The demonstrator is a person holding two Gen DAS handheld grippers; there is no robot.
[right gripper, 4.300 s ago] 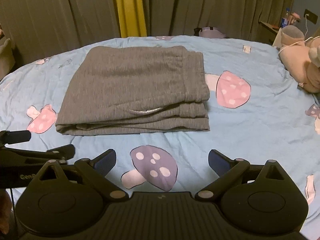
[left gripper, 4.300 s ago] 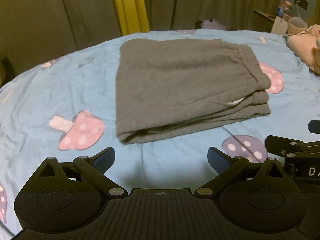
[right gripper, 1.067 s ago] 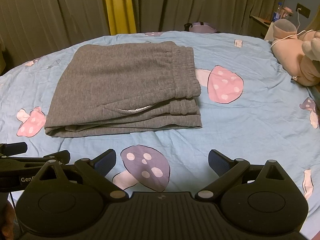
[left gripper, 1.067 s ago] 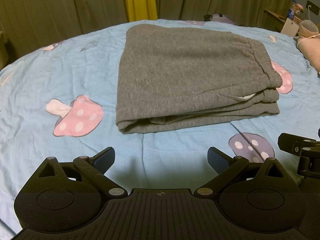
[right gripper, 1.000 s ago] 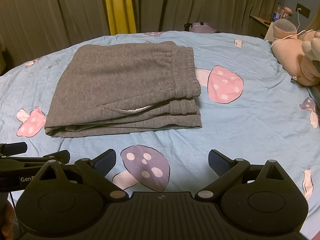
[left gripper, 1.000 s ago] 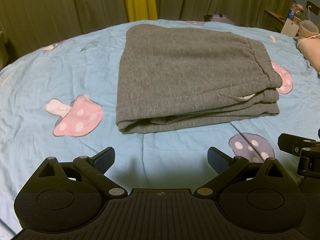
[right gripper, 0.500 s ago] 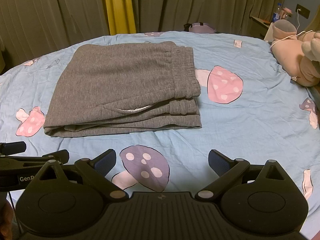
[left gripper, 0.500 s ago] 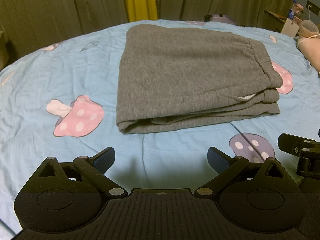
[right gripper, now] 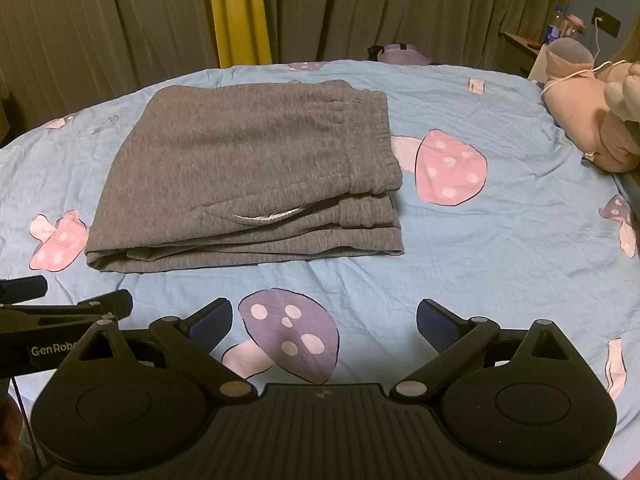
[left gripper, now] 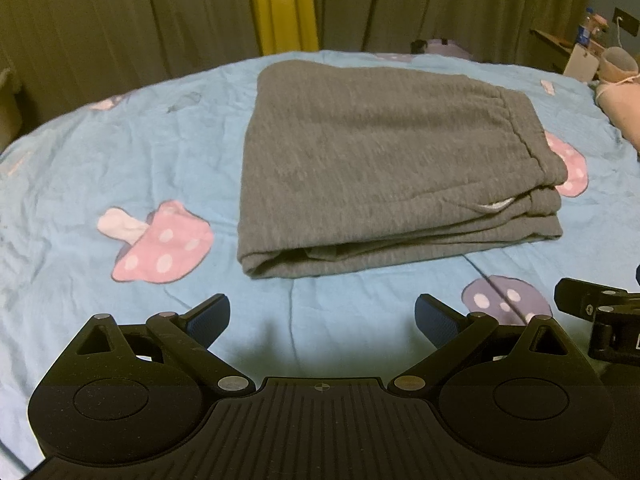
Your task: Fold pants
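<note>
Grey pants (left gripper: 384, 160) (right gripper: 248, 172) lie folded into a thick rectangle on a blue mushroom-print bed sheet (left gripper: 100, 160), elastic waistband on the right, fold edge toward me. My left gripper (left gripper: 322, 316) hovers open in front of the stack's near left corner, nothing between its blue pads. My right gripper (right gripper: 324, 320) is open too, held over a purple mushroom print (right gripper: 286, 334) short of the stack's near edge. Neither gripper touches the cloth.
A pink plush toy (right gripper: 592, 120) lies at the bed's right side. Olive curtains with a yellow strip (right gripper: 236, 12) hang behind the bed. A bedside shelf with a bottle (right gripper: 554, 32) stands at the far right. The other gripper's body shows at each view's edge.
Over the last seconds both grippers drifted slightly nearer the folded pants; in the last half second the left view shifted a little. The pants have not moved and both grippers stayed open.
</note>
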